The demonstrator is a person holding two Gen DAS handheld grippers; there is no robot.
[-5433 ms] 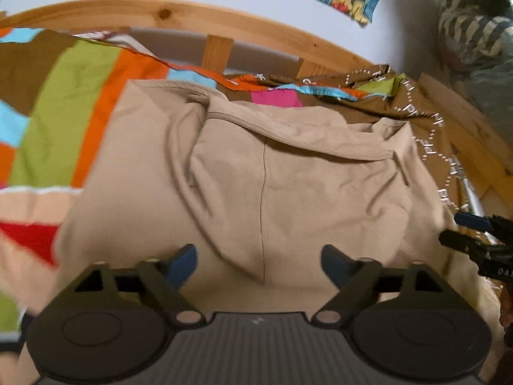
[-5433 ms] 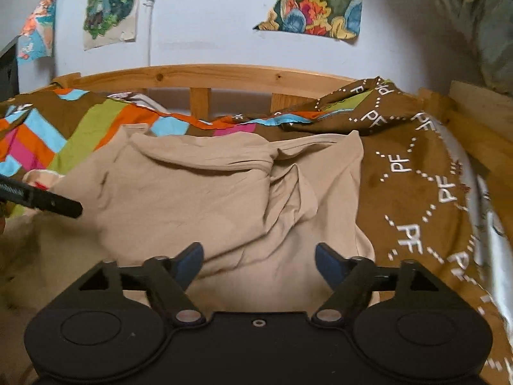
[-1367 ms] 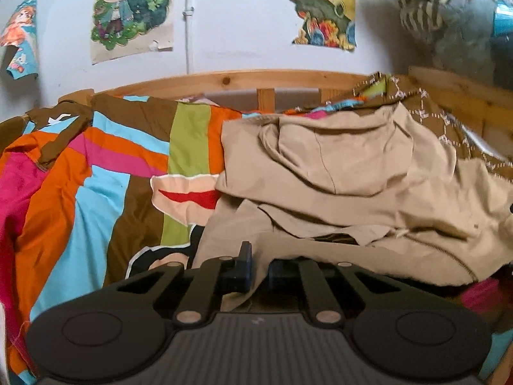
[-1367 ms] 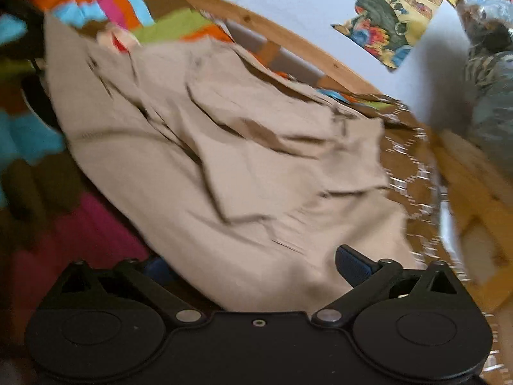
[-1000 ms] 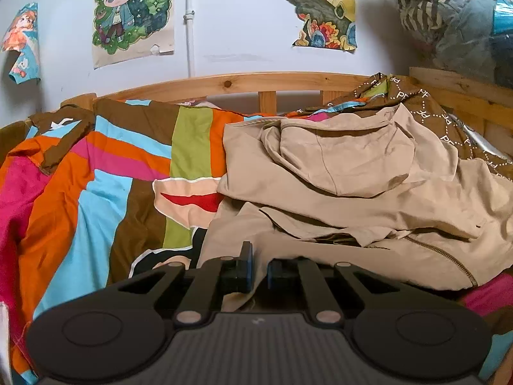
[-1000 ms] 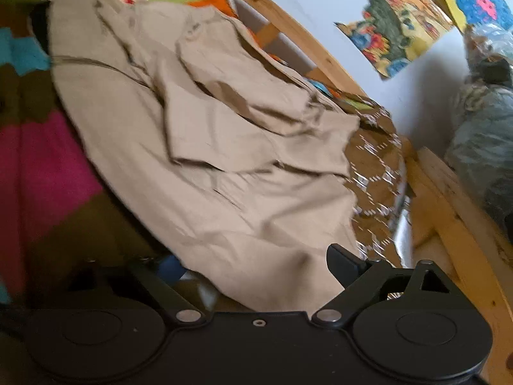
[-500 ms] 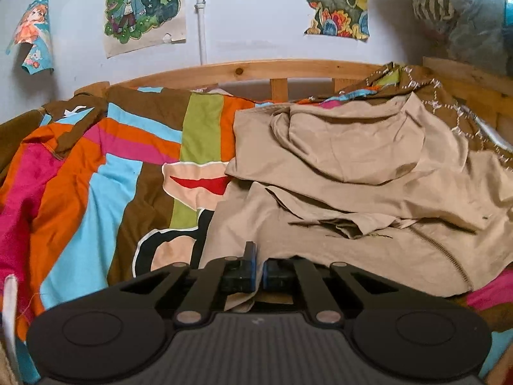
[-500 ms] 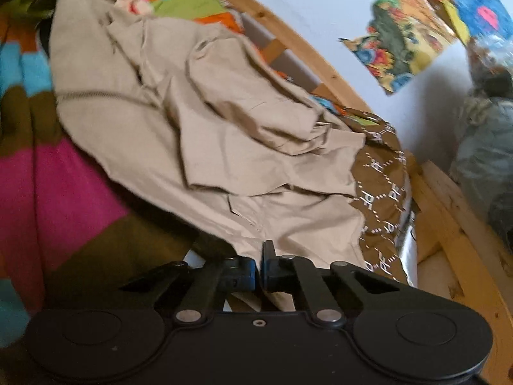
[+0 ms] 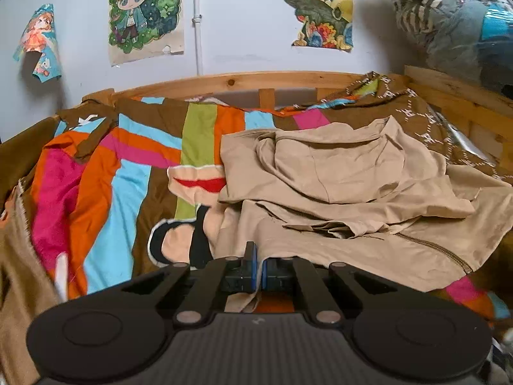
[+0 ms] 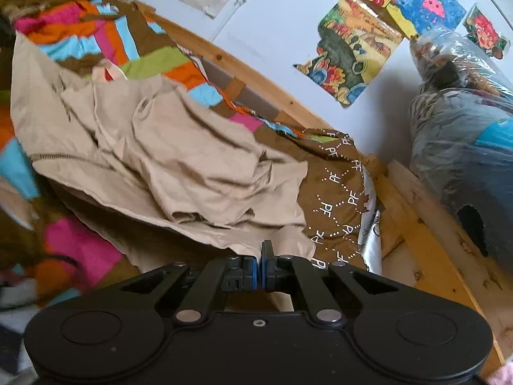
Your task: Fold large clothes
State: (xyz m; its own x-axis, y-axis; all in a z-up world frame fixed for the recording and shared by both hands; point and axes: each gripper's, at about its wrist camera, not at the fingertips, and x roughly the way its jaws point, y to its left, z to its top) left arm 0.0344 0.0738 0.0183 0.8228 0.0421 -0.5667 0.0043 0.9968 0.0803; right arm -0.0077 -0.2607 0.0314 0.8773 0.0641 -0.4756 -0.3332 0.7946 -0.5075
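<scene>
**Both hems pinched, jacket ready to carry**

Closed since the earlier frame, where both pairs of fingers stood wide apart over the spread garment; now clamped on cloth at each near corner. Beige zip jacket [image 9: 336,192] lying crumpled on the striped bedspread [image 9: 105,192], hood and upper part bunched toward the wooden headboard [image 9: 231,78], zipper [image 9: 429,247] running along the near edge. Left gripper [image 9: 258,264] pinching the near left hem, a tuck of fabric hanging below the pads. Right gripper [image 10: 261,264] pinching the near right hem, just beside the brown patterned cover [image 10: 340,199].

Garment stretching away from both sets of fingers, long axis running from the held hem to the headboard; neither hand clearly nearer. Probably a lift and carry forward over the bunched part to follow.

Hard to tell how much cloth sits between the pads. Sleeves lost among the folds. Right view tilted and blurred at its left edge. Bagged bundle [image 9: 458,32] cut off at upper right.
</scene>
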